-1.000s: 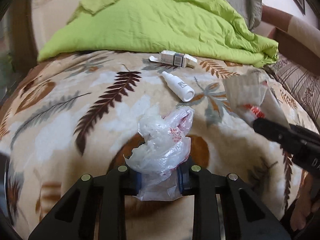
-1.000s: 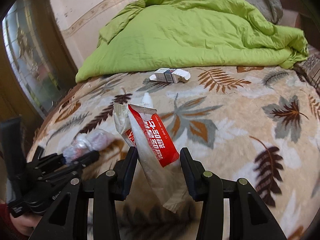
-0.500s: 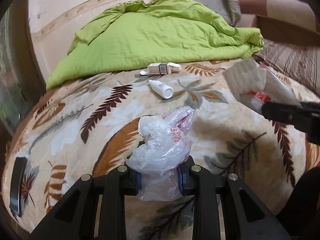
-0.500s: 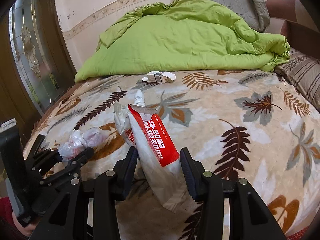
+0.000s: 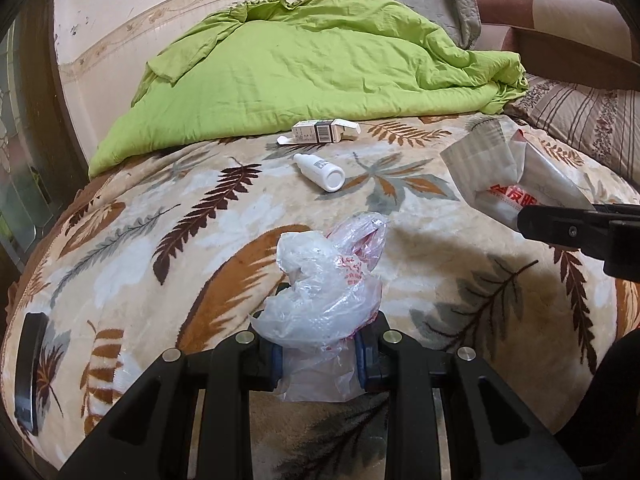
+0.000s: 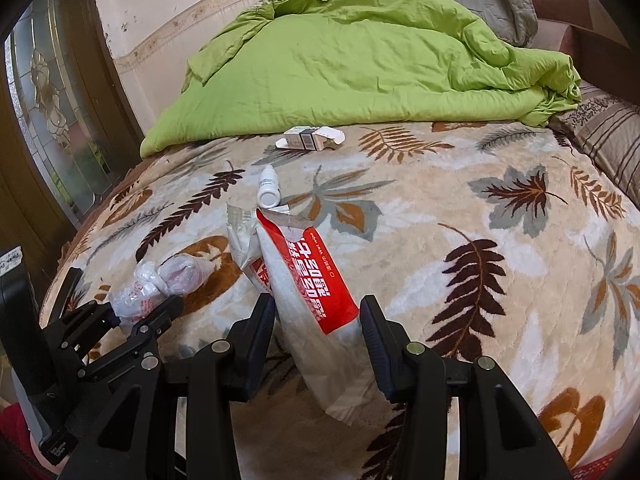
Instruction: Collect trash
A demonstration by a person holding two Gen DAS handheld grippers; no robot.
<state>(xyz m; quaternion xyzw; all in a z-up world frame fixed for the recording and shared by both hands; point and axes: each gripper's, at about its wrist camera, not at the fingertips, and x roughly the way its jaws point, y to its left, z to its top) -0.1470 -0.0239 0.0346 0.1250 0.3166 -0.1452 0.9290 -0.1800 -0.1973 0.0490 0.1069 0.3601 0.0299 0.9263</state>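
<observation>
In the left wrist view, a crumpled clear plastic bag with faint red print (image 5: 324, 284) was seen clamped between the blue-padded fingers of the left gripper (image 5: 319, 356), lifted clear of the leaf-patterned beige blanket (image 5: 132, 248) that covered the bed. At the right edge, the right gripper (image 5: 580, 232) was seen from the side, with a torn silver-and-red wet-wipe wrapper (image 5: 508, 172) held in it. Two pieces of trash were left on the blanket: a small white plastic bottle (image 5: 320, 171) lying on its side and, just beyond it, an opened white cardboard box with a barcode (image 5: 320, 133), close to the edge of the rumpled lime-green quilt (image 5: 312, 72). A flat dark object (image 5: 30, 364) lay at the blanket's left edge; what it was could not be told.

In the right wrist view, the wrapper was shown gripped between the fingers of the right gripper, its red printed face turned towards the camera. The left gripper, with the bag in its grasp, was seen low on the left. The bottle and the box were again seen untouched on the blanket, well apart from both grippers.

The task was judged about half done: two items had been picked up, two remained, and no bin was in view, so disposal was still to come.
</observation>
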